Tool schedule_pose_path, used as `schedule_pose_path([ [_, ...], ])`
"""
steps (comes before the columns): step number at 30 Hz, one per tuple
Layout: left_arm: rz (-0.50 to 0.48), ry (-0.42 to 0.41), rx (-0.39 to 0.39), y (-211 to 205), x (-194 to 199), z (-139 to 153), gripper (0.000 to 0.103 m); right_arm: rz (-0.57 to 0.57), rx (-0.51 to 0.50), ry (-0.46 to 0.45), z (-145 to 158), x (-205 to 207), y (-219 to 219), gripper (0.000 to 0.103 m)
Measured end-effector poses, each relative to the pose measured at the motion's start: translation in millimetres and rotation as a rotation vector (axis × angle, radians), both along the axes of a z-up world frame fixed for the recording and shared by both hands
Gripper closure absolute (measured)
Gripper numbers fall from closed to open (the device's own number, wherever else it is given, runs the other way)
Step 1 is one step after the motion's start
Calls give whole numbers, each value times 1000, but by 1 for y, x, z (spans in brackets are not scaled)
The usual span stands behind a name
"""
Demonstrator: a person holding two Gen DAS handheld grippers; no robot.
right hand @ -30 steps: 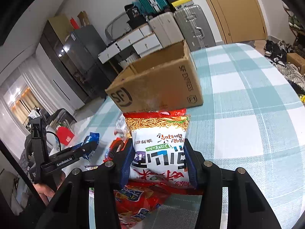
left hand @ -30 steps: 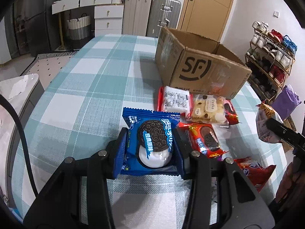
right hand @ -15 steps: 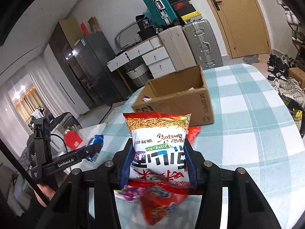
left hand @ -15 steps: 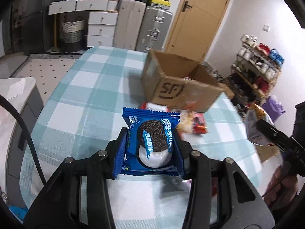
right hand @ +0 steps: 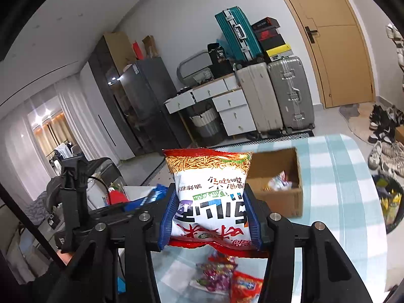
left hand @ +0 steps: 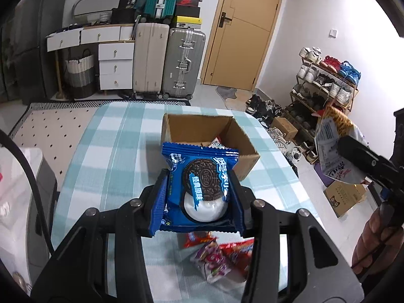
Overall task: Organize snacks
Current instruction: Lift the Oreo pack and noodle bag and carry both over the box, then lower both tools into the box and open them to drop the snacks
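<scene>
While both of my tongs are loaded and held above the table, what matters is where the cardboard box [left hand: 209,136] lies from each: ahead and below, its open top facing up. My left gripper [left hand: 199,197] is clamped on the blue cookie packet [left hand: 200,189], and the box sits straight beyond that packet's top edge, so I judge the left the nearer hand for a drop. My right gripper [right hand: 210,214] squeezes the noodle snack bag [right hand: 209,192], its long axis running along the fingers; from there the box [right hand: 275,194] lies ahead and to the right, with a few wrappers already inside. Loose snack packets [left hand: 219,257] lie on the checked tablecloth [left hand: 106,151] below my fingers. Nothing stands between either load and the box, though the two tongs are close beside each other.
</scene>
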State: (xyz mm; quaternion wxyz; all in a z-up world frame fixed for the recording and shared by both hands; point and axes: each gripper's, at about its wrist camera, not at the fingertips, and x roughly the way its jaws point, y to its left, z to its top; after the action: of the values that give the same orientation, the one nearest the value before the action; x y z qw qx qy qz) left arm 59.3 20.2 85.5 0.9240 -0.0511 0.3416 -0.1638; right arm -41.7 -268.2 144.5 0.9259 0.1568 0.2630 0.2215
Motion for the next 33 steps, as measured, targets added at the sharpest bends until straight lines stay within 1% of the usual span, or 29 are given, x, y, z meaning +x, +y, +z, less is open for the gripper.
schedule_pose_path([
  [3,0,-4,29,-12,15,8,62,0,24,6,12,12,-3,54],
  [5,1,9,39,-19,29,9,62,-3,38,16,17,21,-6,54],
  [7,1,32,18,-23,45,11,62,-6,43,24,19,32,-10,54],
  [10,5,62,-10,-27,69,11,62,-13,20,26,20,52,-13,54],
  [14,0,83,-30,-37,107,12,62,-20,20,59,17,88,-17,54],
  [17,14,72,-22,-45,132,10,62,-32,16,69,16,118,-20,54],
  [19,33,63,7,-53,150,5,62,-42,8,81,14,140,-21,54],
  [23,35,95,23,-64,185,-11,62,-50,-16,111,3,176,-21,54],
  [25,32,90,35,-69,200,-20,62,-49,-36,127,-7,192,-20,54],
  [26,39,95,54,-70,208,-26,62,-50,-49,140,-13,201,-19,54],
  [33,17,135,94,-79,246,-57,62,-54,-100,193,-58,236,-19,54],
])
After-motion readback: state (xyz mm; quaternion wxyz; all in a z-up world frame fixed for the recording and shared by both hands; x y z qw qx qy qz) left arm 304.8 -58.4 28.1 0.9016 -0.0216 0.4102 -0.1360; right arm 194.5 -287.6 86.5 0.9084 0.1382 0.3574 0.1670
